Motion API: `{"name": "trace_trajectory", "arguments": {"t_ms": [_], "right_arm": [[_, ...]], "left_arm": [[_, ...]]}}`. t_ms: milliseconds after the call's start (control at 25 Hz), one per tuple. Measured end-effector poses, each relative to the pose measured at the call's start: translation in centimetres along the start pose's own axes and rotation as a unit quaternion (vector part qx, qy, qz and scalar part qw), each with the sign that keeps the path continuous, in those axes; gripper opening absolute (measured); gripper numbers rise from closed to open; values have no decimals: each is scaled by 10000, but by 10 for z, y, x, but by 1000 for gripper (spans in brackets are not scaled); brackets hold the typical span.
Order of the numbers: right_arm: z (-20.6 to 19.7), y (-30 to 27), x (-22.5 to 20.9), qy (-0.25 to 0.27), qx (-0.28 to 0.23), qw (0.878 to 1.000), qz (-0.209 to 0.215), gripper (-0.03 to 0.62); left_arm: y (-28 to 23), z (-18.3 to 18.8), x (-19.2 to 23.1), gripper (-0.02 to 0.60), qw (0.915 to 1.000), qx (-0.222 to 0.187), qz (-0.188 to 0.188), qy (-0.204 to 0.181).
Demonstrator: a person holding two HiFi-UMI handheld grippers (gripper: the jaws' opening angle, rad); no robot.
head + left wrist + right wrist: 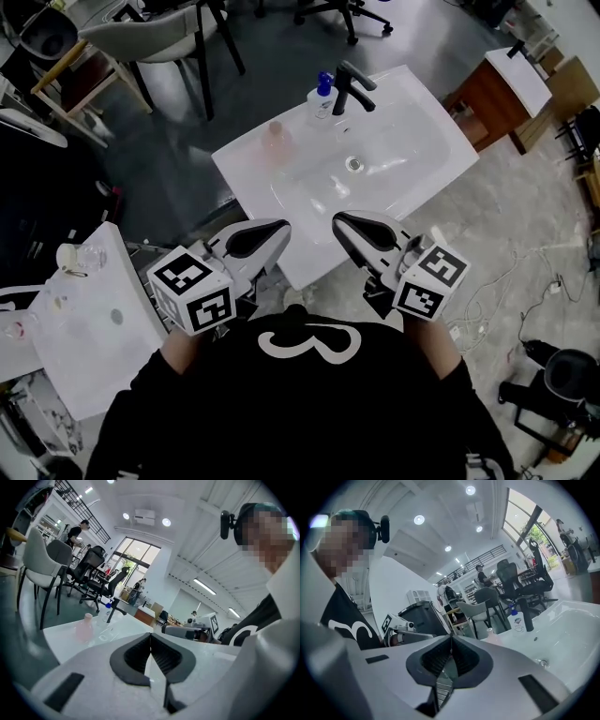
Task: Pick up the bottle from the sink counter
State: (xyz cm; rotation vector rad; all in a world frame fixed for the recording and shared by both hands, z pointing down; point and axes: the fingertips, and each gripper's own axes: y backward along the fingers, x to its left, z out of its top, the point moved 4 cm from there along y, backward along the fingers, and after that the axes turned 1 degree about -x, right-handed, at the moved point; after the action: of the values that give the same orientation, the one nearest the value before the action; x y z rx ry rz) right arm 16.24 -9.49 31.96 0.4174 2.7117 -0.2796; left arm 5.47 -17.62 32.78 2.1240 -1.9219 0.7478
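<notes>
A white sink counter [422,141] fills the middle of the head view, its shallow basin set into it and its near edge facing the person. The person's black shirt [309,412] takes up the bottom of that view. A smaller white table [94,328] stands off to the left, well apart from the sink.

The left gripper [279,227] and the right gripper [341,221] are held side by side over the near edge of the counter, tips pointing toward the basin. In the left gripper view, the left gripper [150,637] has its jaws pressed together at the tips with nothing between them. The right gripper view shows the right gripper [451,639] likewise clenched and empty.

A black faucet [352,86] rises at the far rim of the counter. Just beside it, to the left, stands a pump bottle [322,98] with a blue top. Further left along the back, on the flat of the counter, a pink bottle [275,141] stands upright, well apart from both grippers. A small round drain [353,163] sits in the basin below the faucet.
</notes>
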Motion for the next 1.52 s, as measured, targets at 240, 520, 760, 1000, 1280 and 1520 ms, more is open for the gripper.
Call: {"name": "trace_trajectory", "arguments": {"t_ms": [240,520,760,1000,1280,1520], "right_arm": [[-5,-26,-14,129,306,9994,80,15],[-12,-50,-26,346,672,9957,531,15],[-9,-69,-45,501,959,9904,860,15],[2,-91,-75,607,1071,9848,1224,17],[13,-124,-102,944,968,9795,1495,21],[8,-145,-122,1269,1134,9748,1444,69]], "left_arm": [[0,-1,28,15,9997,-77,178,169],[0,-5,40,15,9979,-149,540,316],[-4,-1,45,15,9939,-251,981,429],[-18,5,55,15,9876,-253,1403,664],[-21,1,70,15,9750,-374,1965,970],[-20,-11,75,15,9610,-595,2395,1244]]}}
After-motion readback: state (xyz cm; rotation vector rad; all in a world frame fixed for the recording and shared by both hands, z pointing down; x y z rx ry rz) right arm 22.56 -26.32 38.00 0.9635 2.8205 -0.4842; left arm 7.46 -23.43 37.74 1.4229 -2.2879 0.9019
